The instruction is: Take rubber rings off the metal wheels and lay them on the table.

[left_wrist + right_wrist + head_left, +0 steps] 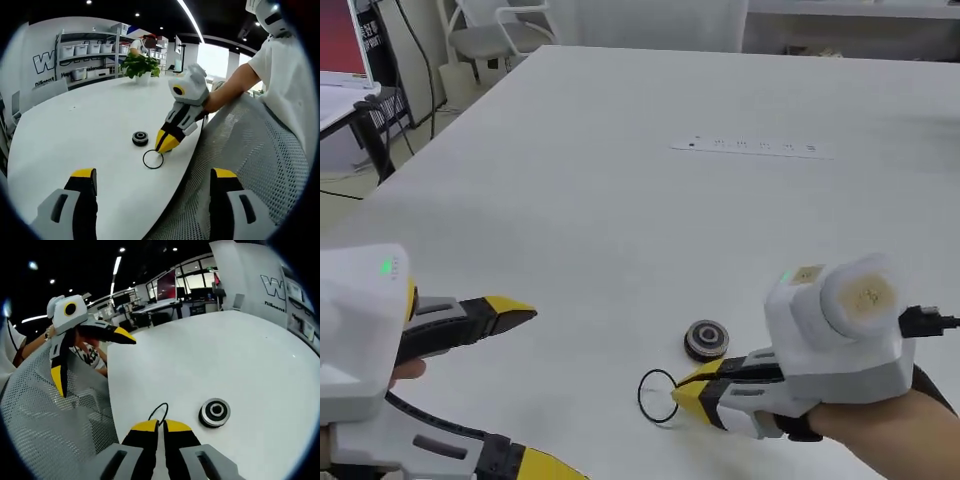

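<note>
A black rubber ring (640,393) lies loose on the white table (620,200), off the wheel. My right gripper (686,390) is shut on the ring's near edge. In the right gripper view its yellow tips (160,426) pinch the thin ring (156,409). The round metal wheel (706,340) lies flat just beyond the ring, apart from it, also seen as wheel (215,412) and wheel (140,138). My left gripper (538,390) hovers open at the table's near left, holding nothing. In the left gripper view, the left gripper (155,174) faces the ring (143,159) and the right gripper (166,146).
A white power strip (755,147) lies further back on the table. A chair (500,35) stands past the far left corner. A grey mesh chair back (240,150) is beside the table's near edge. A potted plant (140,65) stands at the table's end.
</note>
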